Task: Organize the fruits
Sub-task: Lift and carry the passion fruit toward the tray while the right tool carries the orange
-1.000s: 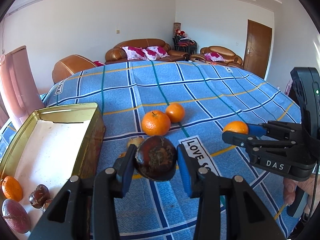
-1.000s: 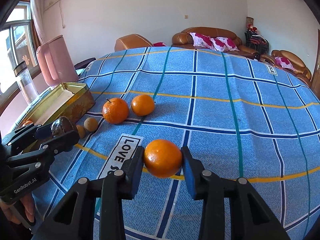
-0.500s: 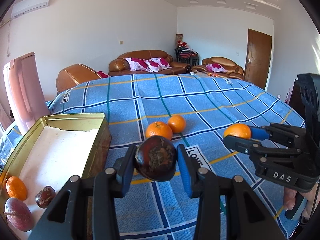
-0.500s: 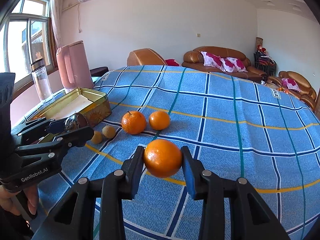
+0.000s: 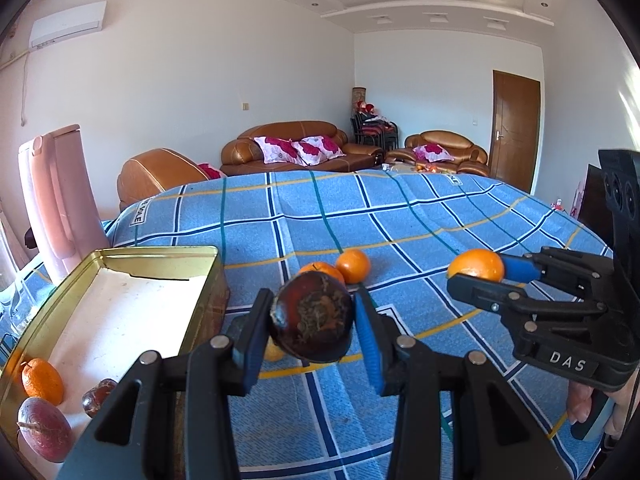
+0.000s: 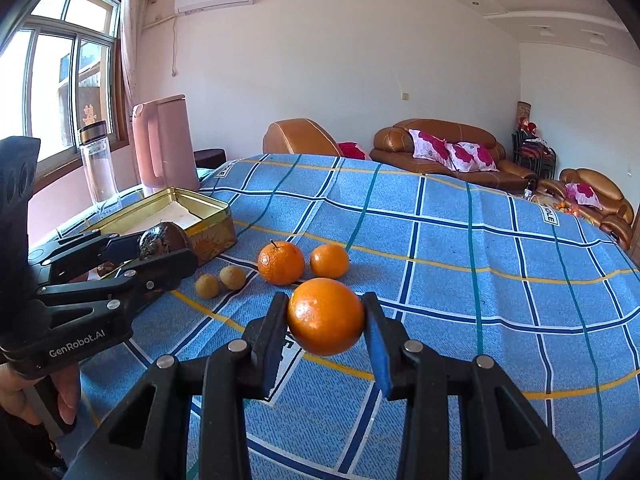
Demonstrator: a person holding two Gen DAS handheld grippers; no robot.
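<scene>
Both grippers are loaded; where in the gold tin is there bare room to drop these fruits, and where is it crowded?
The gold tin is bare across its white middle and far end, up to the rim beside the pink jug. Its near corner is crowded: an orange, a red fruit and a small brown one sit there.

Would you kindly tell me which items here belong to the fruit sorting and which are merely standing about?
Part of the job:
- dark fruit in left gripper
- orange in right gripper
- two oranges on the cloth
- two small brown fruits
- gold tin

Just lying about:
- pink jug
- glass bottle
- sofa
</scene>
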